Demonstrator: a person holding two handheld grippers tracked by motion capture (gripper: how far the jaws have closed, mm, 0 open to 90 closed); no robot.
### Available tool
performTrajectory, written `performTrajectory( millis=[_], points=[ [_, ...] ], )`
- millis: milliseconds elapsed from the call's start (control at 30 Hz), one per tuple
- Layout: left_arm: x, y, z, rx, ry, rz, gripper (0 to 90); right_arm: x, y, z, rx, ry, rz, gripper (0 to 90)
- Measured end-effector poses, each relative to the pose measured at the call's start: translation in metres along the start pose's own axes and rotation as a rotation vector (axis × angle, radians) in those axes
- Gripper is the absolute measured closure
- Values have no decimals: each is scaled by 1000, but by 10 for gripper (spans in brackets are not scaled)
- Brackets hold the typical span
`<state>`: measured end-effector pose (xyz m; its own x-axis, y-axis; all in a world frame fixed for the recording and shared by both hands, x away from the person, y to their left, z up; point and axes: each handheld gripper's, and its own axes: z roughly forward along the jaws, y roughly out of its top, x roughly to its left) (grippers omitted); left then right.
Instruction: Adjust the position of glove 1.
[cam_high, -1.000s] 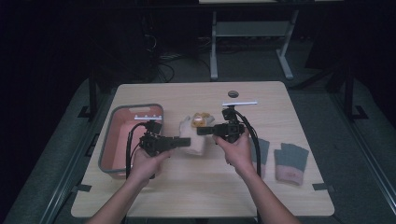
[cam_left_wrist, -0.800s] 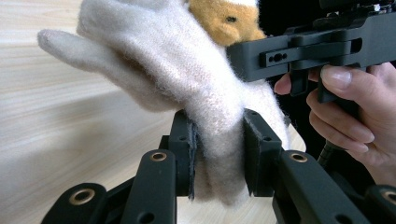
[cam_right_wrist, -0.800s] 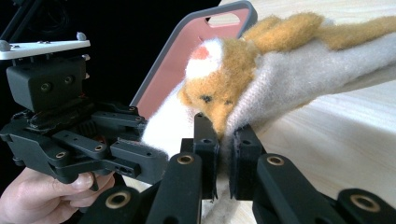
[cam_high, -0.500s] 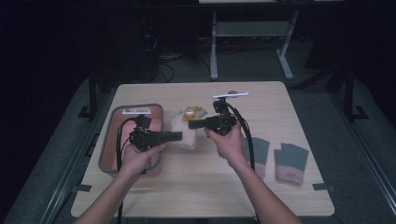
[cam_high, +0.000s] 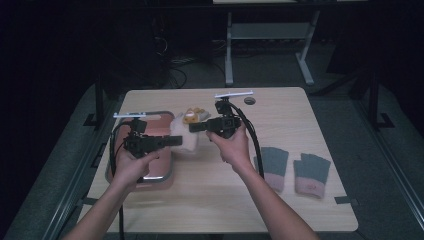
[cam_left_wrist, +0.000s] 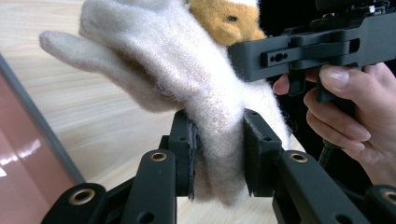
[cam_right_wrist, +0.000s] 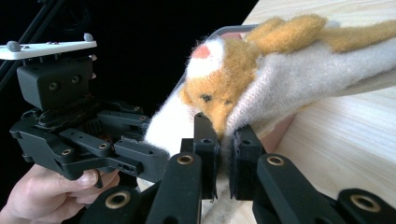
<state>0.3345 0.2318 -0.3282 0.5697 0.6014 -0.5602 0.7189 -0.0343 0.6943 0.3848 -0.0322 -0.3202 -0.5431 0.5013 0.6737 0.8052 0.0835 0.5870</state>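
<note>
Glove handling, two-gripper hold

Table first: the cream glove hangs above it beside the tray. Looks soft, light, floppy, so I'd pinch thick folds, not the fuzz. Left gripper clamps its cuff; right gripper clamps the edge by its orange animal patch.

The tray occupies the tabletop at the left edge, under the left tool. The cream glove spans the gap between the left tool and the right tool, blocking passage there. Two grey gloves lie flat at the right, well apart from both tools. The near tabletop between the forearms and the far right corner offer open passage.
</note>
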Motion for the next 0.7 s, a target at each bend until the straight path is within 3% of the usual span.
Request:
performTrajectory(
  millis=[700],
  points=[
    [19, 2, -38, -28, 35, -22, 682, 22, 19, 38, 44, 37, -35, 833]
  ],
)
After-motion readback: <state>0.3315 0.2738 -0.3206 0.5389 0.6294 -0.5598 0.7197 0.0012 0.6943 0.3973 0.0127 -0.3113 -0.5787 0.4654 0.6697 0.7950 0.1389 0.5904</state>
